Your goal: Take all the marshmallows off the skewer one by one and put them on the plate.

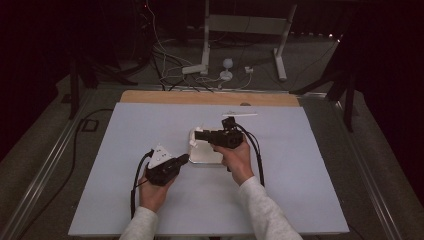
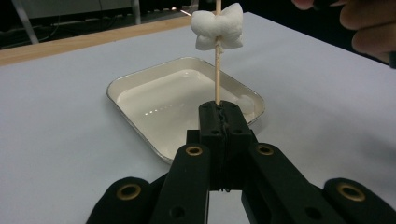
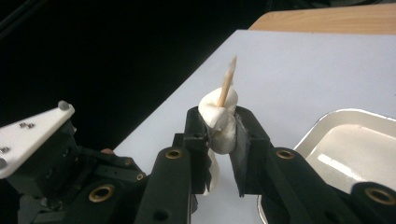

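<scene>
marshmallow on skewer, both grippers on it over tray

left gripper (image 2: 219, 116) is pinching the bottom end of a thin wooden skewer (image 2: 217, 70), jaws clenched tight together on it. in the left gripper view the skewer is standing upright out of the jaw tips, with a white marshmallow (image 2: 218, 27) threaded on it well above the jaws. a white rectangular tray (image 2: 140, 88) with a metal rim is sitting on the table (image 2: 56, 107) just behind the jaws; a small white lump (image 2: 246, 101) is lying at the tray's near right edge, cannot tell what it is.

right gripper (image 3: 219, 130) is gripping the marshmallow (image 3: 218, 119) between its two jaws, squeezing it from both sides. the skewer tip (image 3: 227, 84) is sticking out of the top of the marshmallow, slightly blurred. the tray corner (image 3: 345, 121) is showing at lower right of the right gripper view, and the left gripper's grey plate (image 3: 32, 135) at lower left.

in the high view the left gripper (image 1: 182, 160) is pointing right toward the tray (image 1: 205, 156), held in the person's left hand (image 1: 152, 187). the right gripper (image 1: 200, 135) is pointing left over the tray's far edge, held in the right hand (image 1: 237, 157). the marshmallow (image 1: 193, 143) is showing as a small white spot between the two gripper tips, above the tray's left side. both sleeves are white. the table sheet (image 1: 300, 170) is pale grey-blue, with a wood edge (image 1: 200, 97) at the far side.
</scene>
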### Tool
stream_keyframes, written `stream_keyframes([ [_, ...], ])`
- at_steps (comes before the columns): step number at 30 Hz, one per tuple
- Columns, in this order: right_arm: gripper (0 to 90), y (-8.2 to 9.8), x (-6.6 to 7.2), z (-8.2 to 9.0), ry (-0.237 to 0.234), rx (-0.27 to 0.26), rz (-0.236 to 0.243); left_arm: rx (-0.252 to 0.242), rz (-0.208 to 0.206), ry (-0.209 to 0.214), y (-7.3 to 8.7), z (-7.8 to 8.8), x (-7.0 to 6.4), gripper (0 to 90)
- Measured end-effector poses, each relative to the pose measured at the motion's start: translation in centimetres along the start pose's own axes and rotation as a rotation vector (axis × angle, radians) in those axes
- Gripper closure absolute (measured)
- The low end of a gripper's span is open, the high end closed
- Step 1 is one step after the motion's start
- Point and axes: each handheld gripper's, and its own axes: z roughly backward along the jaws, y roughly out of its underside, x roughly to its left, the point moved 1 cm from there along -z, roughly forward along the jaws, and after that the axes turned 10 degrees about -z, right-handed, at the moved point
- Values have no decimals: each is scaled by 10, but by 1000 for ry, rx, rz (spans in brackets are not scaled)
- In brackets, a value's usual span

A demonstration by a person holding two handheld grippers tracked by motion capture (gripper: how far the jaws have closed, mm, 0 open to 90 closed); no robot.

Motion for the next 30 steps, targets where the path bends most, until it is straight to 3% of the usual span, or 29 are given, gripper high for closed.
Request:
stream_keyframes([
  [3,786,-3,0,4,7,-31,-4,26,-25,-10,2,-1,-1,900],
  [5,787,-7,-1,8,6,-44,-9,18,-16,-5,1,-1,0,900],
  [7,788,-9,2,10,36,-39,20,21,-26,-7,1,-1,-1,900],
  [9,787,-11,3,12,35,-39,25,14,-25,-5,1,-1,-1,900],
  [12,787,-13,4,12,38,-48,27,16,-35,-19,1,0,0,900],
  [15,787,-14,5,12,46,-48,46,33,-73,-53,0,0,-2,900],
  [30,786,-19,4,14,48,-67,29,36,-82,-54,-1,2,1,900],
])
